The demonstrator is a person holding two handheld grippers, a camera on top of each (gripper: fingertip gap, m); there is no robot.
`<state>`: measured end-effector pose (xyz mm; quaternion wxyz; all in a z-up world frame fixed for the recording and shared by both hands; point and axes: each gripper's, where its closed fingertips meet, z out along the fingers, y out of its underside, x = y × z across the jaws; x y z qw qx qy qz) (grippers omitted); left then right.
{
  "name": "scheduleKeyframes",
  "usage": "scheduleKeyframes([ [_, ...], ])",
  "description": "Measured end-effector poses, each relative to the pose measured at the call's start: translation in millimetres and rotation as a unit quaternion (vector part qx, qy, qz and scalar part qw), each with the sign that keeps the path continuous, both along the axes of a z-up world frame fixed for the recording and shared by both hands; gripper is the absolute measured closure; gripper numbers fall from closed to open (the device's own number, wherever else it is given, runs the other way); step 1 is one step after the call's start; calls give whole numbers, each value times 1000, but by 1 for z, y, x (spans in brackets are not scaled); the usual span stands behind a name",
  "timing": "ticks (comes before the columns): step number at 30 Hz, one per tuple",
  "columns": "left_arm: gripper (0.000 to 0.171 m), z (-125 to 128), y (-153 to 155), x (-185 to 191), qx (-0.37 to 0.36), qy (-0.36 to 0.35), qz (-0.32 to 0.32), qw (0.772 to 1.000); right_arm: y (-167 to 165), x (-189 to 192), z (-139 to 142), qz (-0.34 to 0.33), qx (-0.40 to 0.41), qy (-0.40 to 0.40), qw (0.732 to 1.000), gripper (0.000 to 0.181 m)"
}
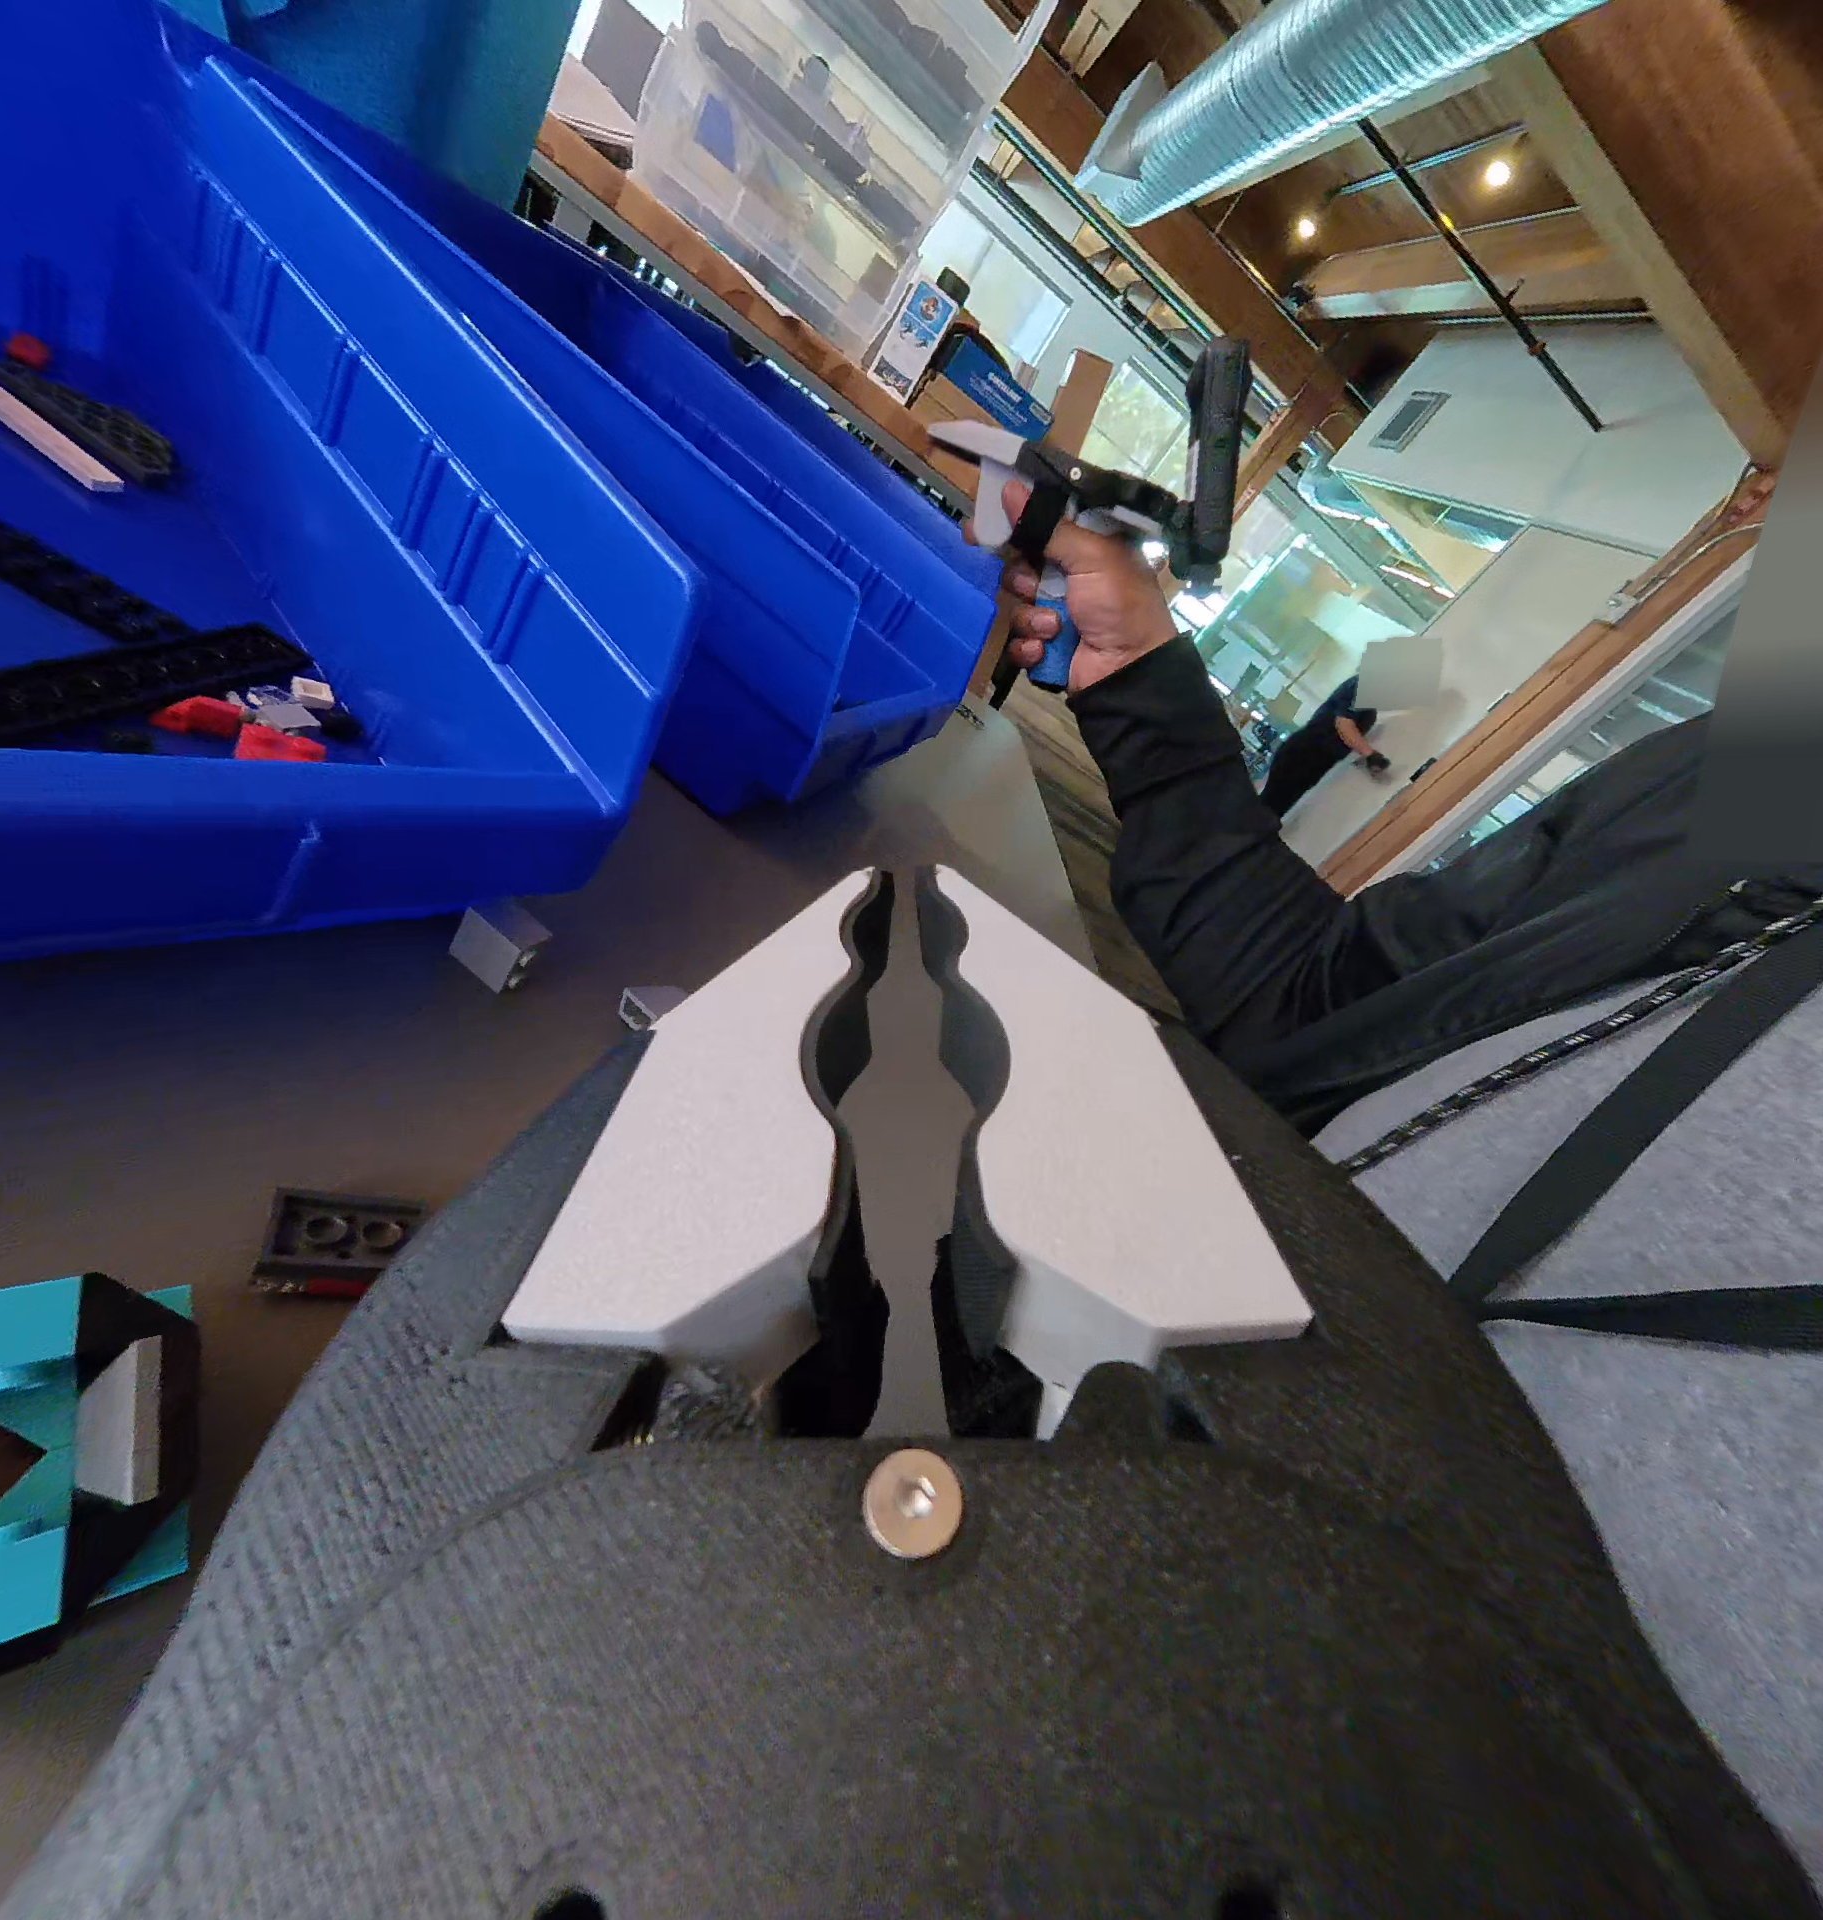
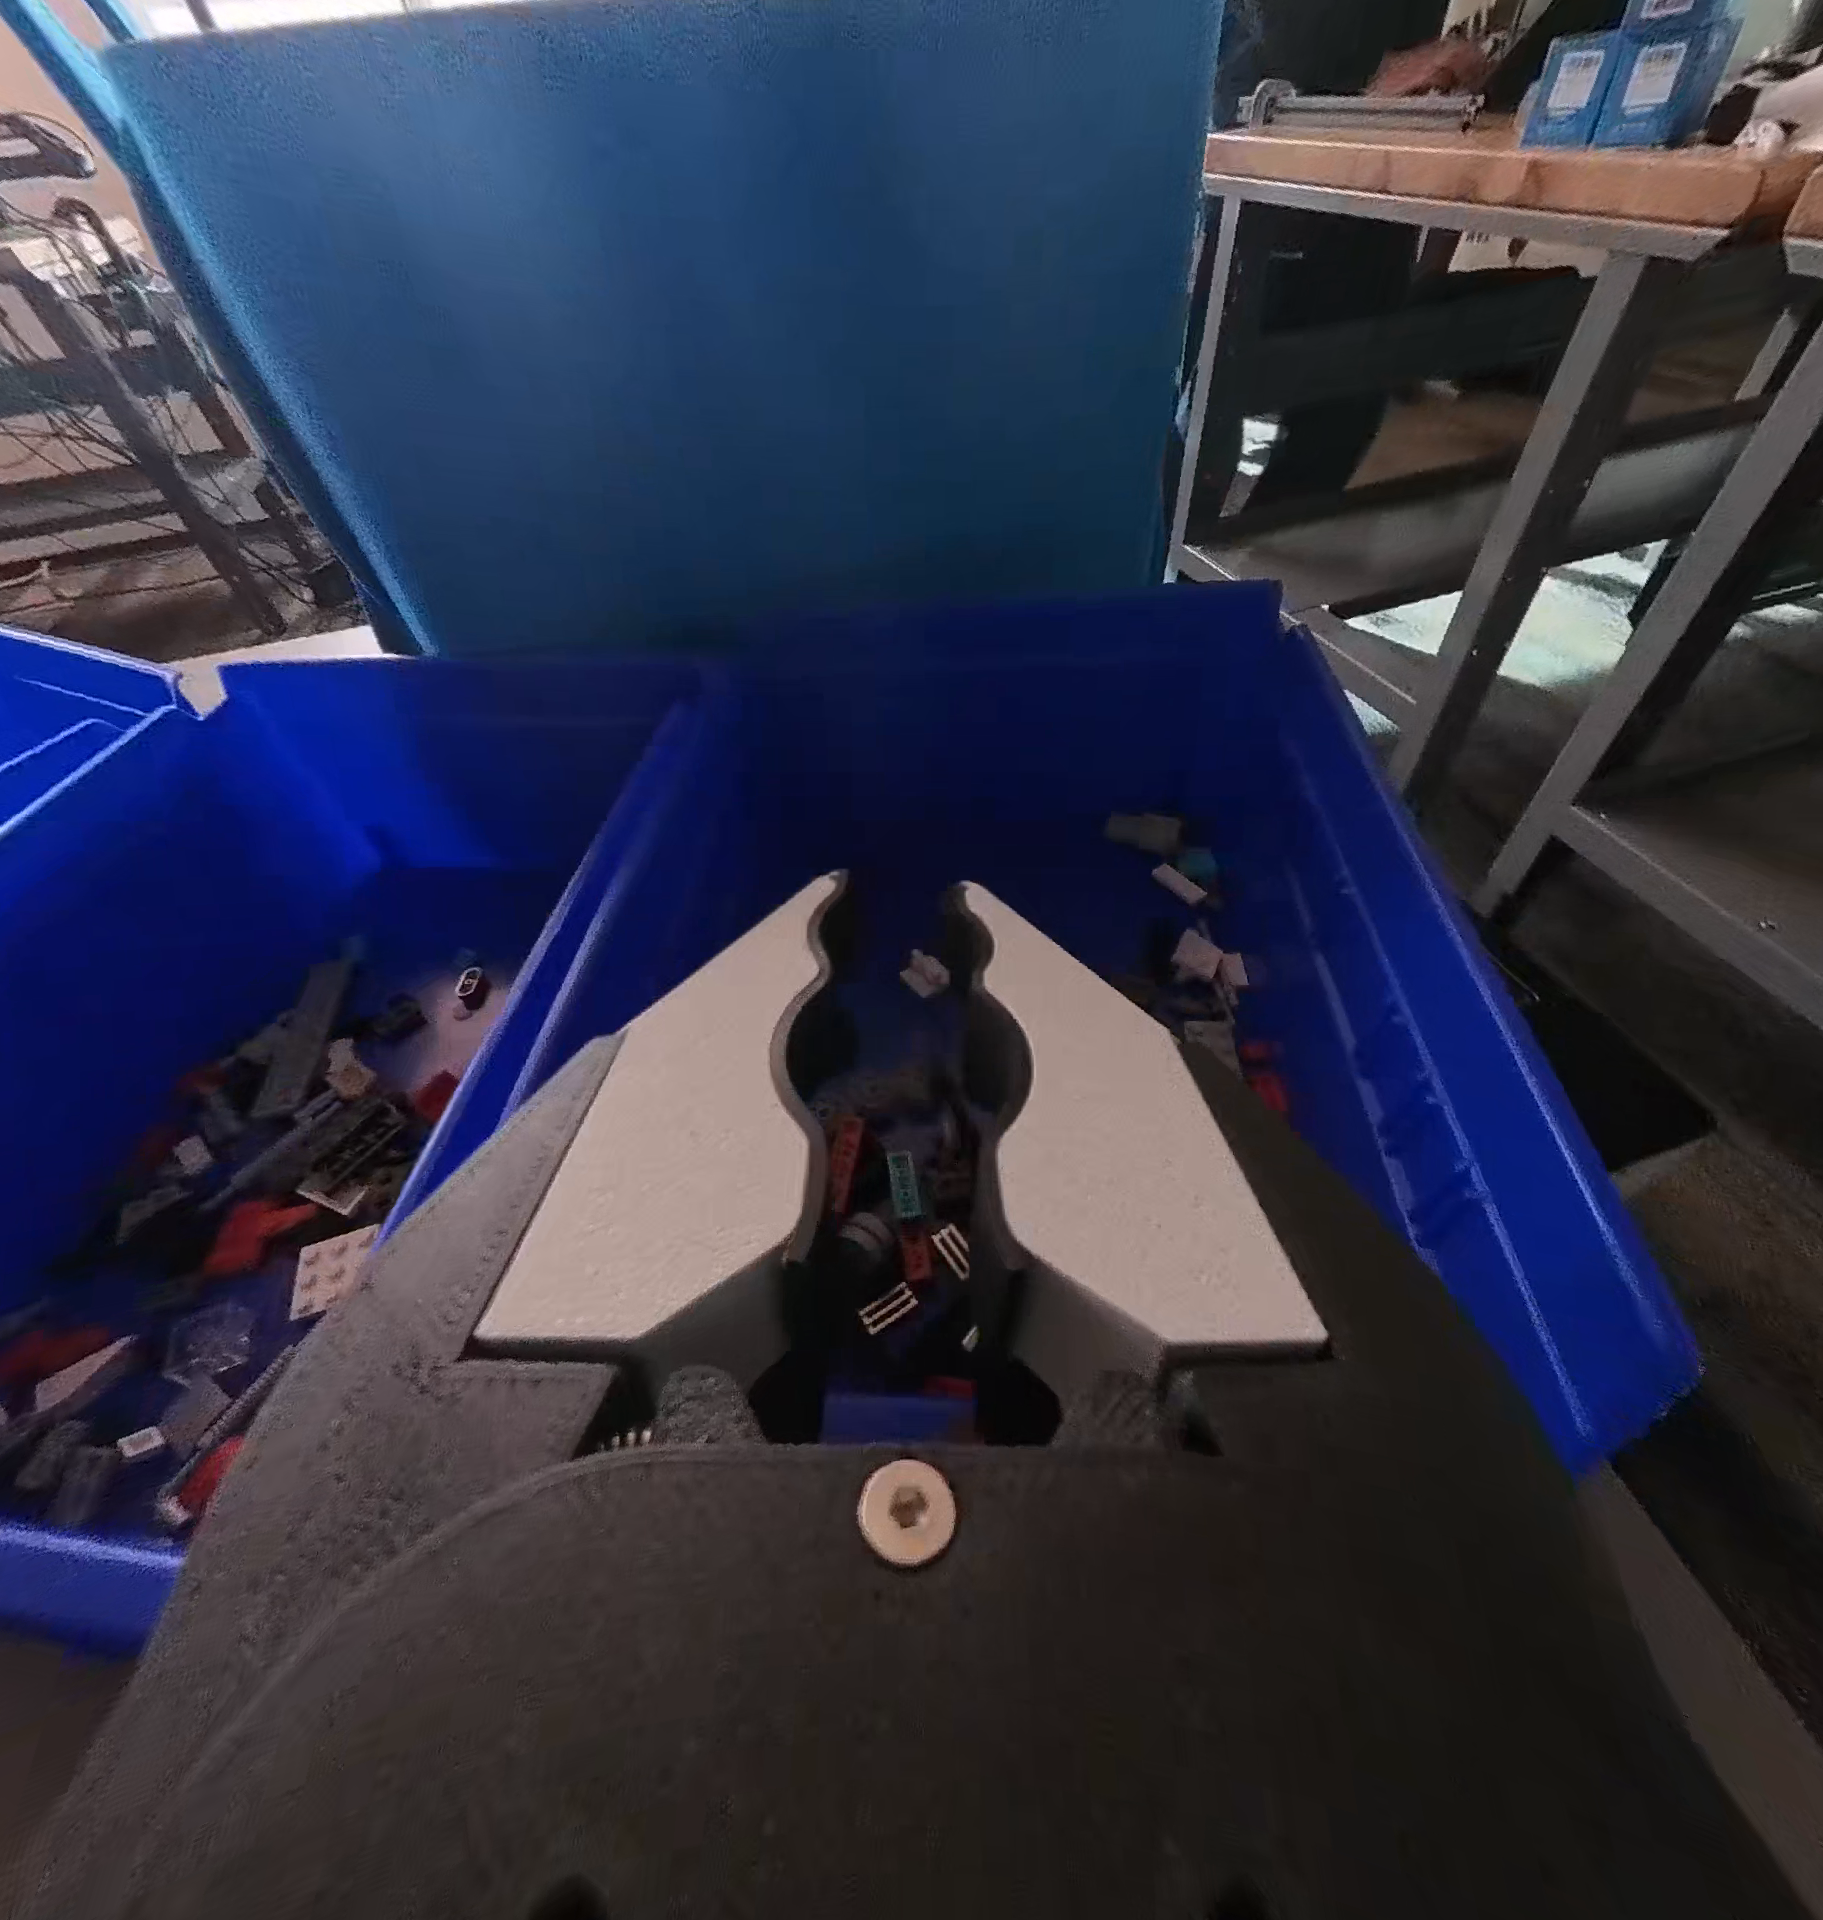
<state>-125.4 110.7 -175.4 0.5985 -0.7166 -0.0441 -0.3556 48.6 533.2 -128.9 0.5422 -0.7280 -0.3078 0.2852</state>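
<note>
The left hand-held gripper [image 1: 905, 883] is held low over the grey desk [image 1: 211, 1091], its white fingers [image 1: 741, 1122] almost together with only a narrow gap and nothing between them. Just beside it lie a small grey brick [image 1: 500, 943] and a dark studded plate [image 1: 341, 1236]. The right hand-held gripper [image 2: 899, 896] is poised over a blue bin [image 2: 1406, 1039] of loose bricks, its tips slightly parted and empty, with a small white piece [image 2: 925, 974] seen near them.
</note>
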Motion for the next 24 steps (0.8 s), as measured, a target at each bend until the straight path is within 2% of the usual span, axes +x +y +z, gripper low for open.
scheduleKeyframes([
  [4, 166, 0, 0, 0, 0, -3, -1, 1000, -6, -4, 5, 16, 0, 7, 1000, 156],
  [6, 166, 0, -1, 0, 0, -2, -3, 1000, -23, -12, 18, 53, 5, 24, 998, 156],
  [9, 166, 0, -2, 1, -1, -4, -4, 1000, -75, -36, 43, 159, 15, 41, 986, 157],
  [12, 166, 0, -2, 0, -4, -3, -2, 1000, -158, -67, 46, 309, 18, 14, 951, 158],
  [16, 166, -2, -3, -5, -15, 10, 6, 1000, -271, -103, 12, 472, -8, -50, 880, 157],
  [19, 165, -1, -4, -11, -17, 18, 21, 999, -336, -125, -26, 543, -38, -92, 834, 157],
  [21, 165, 2, -6, -17, -14, 21, 33, 999, -363, -139, -53, 557, -60, -114, 821, 155],
  [24, 164, 4, -7, -27, -12, 33, 53, 998, -382, -157, -89, 538, -53, -155, 827, 151],
])
